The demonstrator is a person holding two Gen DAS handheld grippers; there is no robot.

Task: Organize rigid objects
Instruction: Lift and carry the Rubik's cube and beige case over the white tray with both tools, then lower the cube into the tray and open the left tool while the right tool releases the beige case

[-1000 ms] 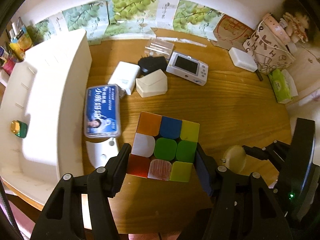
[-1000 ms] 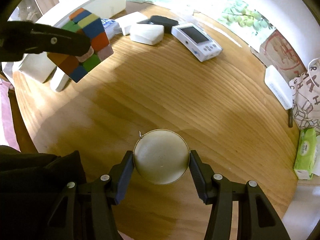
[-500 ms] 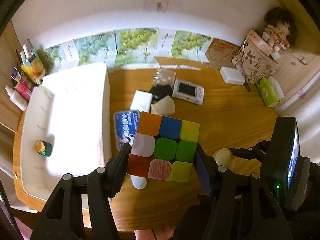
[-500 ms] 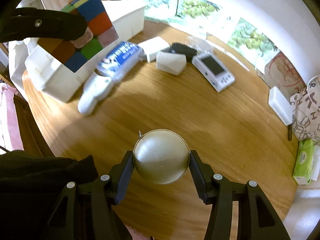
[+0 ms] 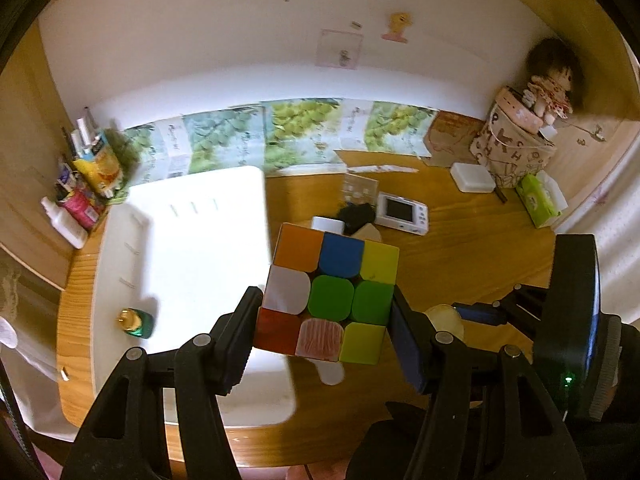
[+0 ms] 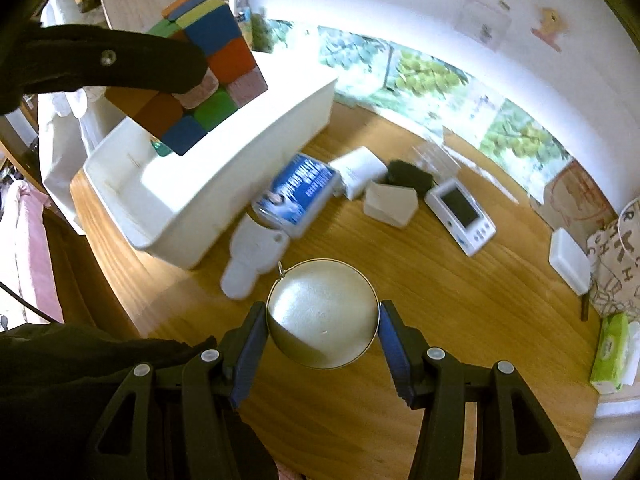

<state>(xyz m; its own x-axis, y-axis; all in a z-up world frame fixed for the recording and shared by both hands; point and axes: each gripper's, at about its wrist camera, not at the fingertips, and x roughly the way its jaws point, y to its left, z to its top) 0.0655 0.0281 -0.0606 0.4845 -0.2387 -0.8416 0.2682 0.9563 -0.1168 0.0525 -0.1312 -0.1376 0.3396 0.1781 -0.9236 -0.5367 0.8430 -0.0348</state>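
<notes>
From the left wrist, your left tongs [image 5: 326, 316] clamp the puzzle cube [image 5: 330, 294] in the air beside the white bin [image 5: 120, 248], which holds a small green bottle [image 5: 136, 323].

From the right wrist, your right tongs [image 6: 322, 334] pinch a round metal tin [image 6: 322, 314] above the worktop [image 6: 460, 320]; a blue packet [image 6: 298, 194] lies against the bin.

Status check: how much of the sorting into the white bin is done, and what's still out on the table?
Done: only a small green bottle sits in the white bin. In hand: the left claw grips the puzzle cube, and the right claw grips a round metal tin. Left on the table: blue packet, white handheld device, white boxes and a black item.
</notes>
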